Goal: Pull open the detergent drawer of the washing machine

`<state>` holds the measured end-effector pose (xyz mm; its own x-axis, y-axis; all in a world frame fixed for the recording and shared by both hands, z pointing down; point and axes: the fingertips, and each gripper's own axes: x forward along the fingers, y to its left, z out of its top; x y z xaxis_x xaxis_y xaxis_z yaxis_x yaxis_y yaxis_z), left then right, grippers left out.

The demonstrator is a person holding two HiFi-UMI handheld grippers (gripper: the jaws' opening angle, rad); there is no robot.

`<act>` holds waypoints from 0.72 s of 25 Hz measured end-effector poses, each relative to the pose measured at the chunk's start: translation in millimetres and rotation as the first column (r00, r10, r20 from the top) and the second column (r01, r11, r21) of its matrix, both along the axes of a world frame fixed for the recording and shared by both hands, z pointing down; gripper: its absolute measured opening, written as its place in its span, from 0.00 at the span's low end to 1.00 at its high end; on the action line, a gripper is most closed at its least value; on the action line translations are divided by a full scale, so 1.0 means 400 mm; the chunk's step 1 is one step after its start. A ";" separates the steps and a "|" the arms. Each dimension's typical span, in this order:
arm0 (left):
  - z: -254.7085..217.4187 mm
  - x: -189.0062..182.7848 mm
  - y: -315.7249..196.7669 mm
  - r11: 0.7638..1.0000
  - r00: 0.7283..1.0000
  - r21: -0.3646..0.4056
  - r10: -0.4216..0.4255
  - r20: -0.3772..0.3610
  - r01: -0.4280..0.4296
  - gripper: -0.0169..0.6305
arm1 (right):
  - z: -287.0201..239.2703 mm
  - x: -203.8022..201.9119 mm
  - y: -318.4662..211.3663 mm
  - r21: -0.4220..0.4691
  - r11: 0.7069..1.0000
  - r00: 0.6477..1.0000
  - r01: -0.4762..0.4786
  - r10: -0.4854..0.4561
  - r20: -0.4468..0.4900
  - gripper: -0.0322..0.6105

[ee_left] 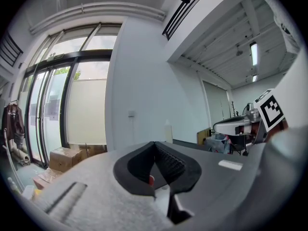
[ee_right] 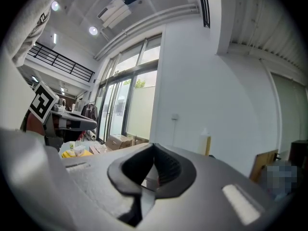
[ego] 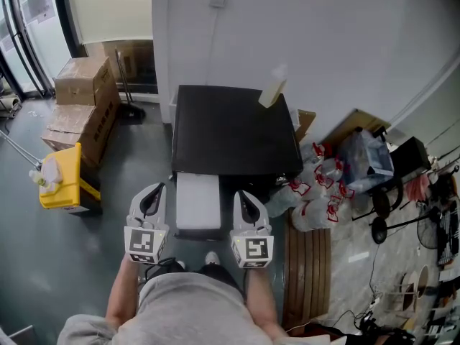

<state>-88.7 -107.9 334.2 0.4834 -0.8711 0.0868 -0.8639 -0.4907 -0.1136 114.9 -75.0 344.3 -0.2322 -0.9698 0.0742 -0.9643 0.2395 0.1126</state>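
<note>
The washing machine has a black top [ego: 233, 131] and stands against the white wall. A white part [ego: 198, 202] juts out from its front edge toward me; I cannot tell from above whether this is the drawer. My left gripper [ego: 152, 192] is just left of that white part and my right gripper [ego: 244, 196] just right of it, both pointing at the machine. Neither touches it. In the left gripper view the jaws [ee_left: 155, 147] are shut with nothing between them. In the right gripper view the jaws [ee_right: 154, 149] are likewise shut and empty.
A pale bottle [ego: 273, 88] stands on the machine's back right corner. Cardboard boxes [ego: 83, 103] and a yellow bin [ego: 63, 180] sit on the floor at left. Bags and bottles [ego: 323, 189] and a slatted wooden board [ego: 307, 264] lie at right.
</note>
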 end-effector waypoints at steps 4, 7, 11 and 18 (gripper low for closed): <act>0.000 0.001 -0.007 1.000 1.000 0.000 0.001 0.000 -0.001 0.04 | -0.002 -0.002 -0.007 0.000 1.000 1.000 0.004 -0.004 0.006 0.06; 0.000 -0.001 -0.010 1.000 1.000 0.003 0.000 0.004 0.000 0.04 | -0.003 -0.004 -0.009 0.002 1.000 1.000 0.005 -0.005 0.004 0.06; -0.003 -0.002 -0.010 1.000 1.000 0.001 -0.007 0.000 0.007 0.04 | -0.002 -0.005 -0.007 0.006 1.000 1.000 0.007 -0.007 0.003 0.06; 0.007 0.006 -0.014 1.000 1.000 -0.002 0.004 0.004 -0.004 0.04 | -0.008 -0.001 -0.010 0.007 1.000 1.000 0.009 -0.009 0.005 0.06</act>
<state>-86.1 -113.6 337.0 0.4862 -0.8691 0.0905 -0.8616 -0.4941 -0.1159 114.7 -79.0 341.0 -0.2415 -0.9681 0.0663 -0.9626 0.2476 0.1096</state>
